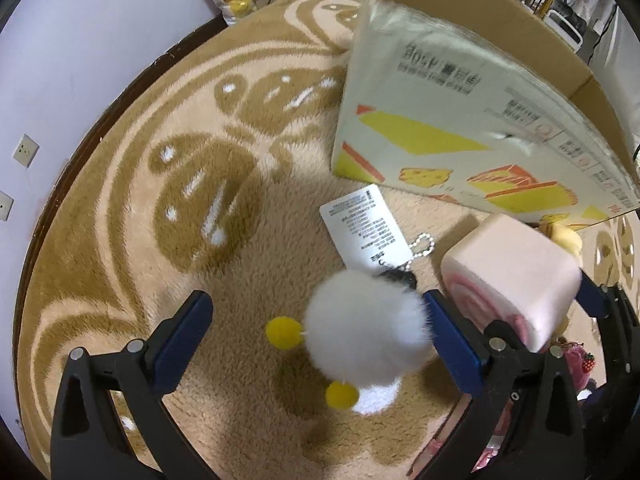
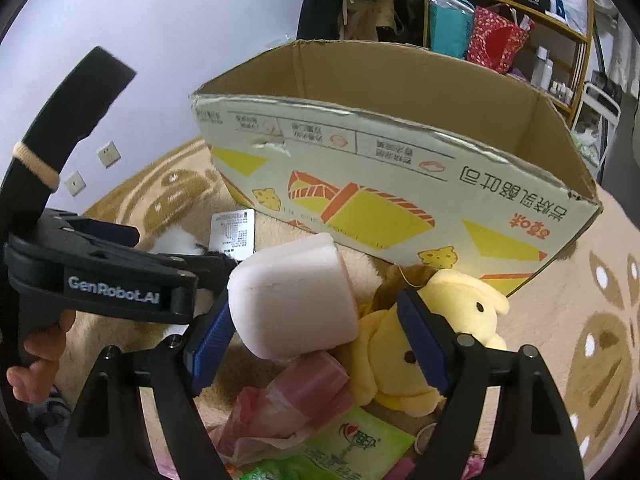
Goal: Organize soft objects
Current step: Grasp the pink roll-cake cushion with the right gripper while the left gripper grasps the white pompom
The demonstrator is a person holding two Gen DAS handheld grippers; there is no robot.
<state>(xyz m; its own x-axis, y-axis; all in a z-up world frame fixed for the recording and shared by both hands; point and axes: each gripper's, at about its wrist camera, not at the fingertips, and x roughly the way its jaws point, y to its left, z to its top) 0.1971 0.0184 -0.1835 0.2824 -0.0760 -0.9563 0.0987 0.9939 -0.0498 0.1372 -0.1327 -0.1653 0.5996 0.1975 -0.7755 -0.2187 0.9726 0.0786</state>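
So your left gripper stands wide open around the white pompom, your right gripper gapes beside the pink foam cube, and every toy is still outside the cardboard box.

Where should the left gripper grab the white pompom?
Across the fluffy round body of the white pompom, coming down from above. The left gripper already straddles it, open, one finger right beside the fluff. Avoid the yellow balls and the tag, which dangle off thin links; the body is wide, soft and should compress evenly, probably.
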